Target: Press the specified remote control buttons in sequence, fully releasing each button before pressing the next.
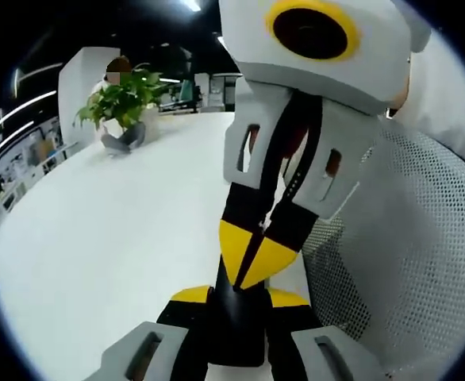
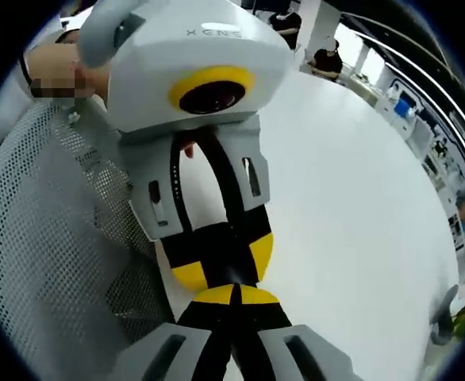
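Beyond the desk [image 1: 97, 238], the potted plant [image 1: 121, 99] hides most of a person seated behind it. In the left gripper view, the right gripper [image 1: 252, 246] meets the left gripper's [image 1: 232, 305] jaws tip to tip; whatever sits between them is hidden. The mesh chair back [image 1: 423, 254] runs off the picture's edge.

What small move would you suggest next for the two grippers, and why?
I'd probably draw the left gripper and right gripper apart and tilt them toward the table: their yellow tips sit nose to nose, each blocking the other's camera, so searching for the remote comes first.
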### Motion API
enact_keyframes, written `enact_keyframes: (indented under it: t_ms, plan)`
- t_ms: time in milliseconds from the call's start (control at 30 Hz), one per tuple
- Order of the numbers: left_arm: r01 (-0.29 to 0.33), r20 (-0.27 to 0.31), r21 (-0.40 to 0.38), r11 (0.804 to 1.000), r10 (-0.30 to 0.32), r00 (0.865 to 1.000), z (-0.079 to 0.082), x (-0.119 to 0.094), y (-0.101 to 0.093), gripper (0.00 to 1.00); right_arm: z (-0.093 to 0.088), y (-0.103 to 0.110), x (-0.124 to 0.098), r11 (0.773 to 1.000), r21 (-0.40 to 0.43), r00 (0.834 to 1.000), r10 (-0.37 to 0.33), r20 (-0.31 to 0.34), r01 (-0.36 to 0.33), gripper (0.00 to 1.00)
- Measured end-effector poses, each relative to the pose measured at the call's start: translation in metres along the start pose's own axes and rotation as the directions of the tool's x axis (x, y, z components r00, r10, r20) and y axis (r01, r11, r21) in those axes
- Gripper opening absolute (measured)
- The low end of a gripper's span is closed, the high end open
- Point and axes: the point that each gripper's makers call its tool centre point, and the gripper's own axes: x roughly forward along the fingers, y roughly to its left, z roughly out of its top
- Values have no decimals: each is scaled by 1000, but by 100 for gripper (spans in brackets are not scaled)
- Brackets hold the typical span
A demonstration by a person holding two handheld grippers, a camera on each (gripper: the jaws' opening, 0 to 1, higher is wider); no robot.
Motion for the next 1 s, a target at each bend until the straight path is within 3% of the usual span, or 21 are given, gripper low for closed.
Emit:
enact_keyframes:
  t_ms: [67,100,267,333,400,467,567,800,900,1000]
  plan:
    - [0,1,1,1000,0,1000,0,0,0,24,4,5,2,1000,18,1000,15,14,-15,0]
    - [1,-2,5,1000,-1,1000,-1,0,0,24,2,2,1,999,-38,1000,-8,-14,8,0]
    - [-1,-1,4,1000,1,1000,0,0,0,24,2,-2,2,999,43,1000,-22,-2,22,0]
    - [-2,-1,6,1000,2,1000,0,0,0,24,-3,-12,0,996,10,995,-91,-42,91,0]
    - [-2,2,6,1000,2,1000,0,0,0,24,-1,-10,2,995,56,996,-78,-37,80,0]
    - [-1,6,7,1000,1,1000,0,0,0,24,-1,-9,2,997,29,996,-75,-40,76,0]
    - [1,7,9,1000,-1,1000,0,0,0,24,2,1,1,997,70,1000,-29,-11,30,0]
    - [0,3,13,1000,0,1000,0,1,-1,24,3,-5,4,997,56,999,-45,-31,46,0]
    - [2,2,10,1000,-2,1000,0,1,-1,24,6,-8,7,997,-6,996,-80,-42,80,0]
    - [0,-1,8,1000,0,1000,0,1,-1,24,5,-7,6,998,-7,996,-63,-61,63,0]
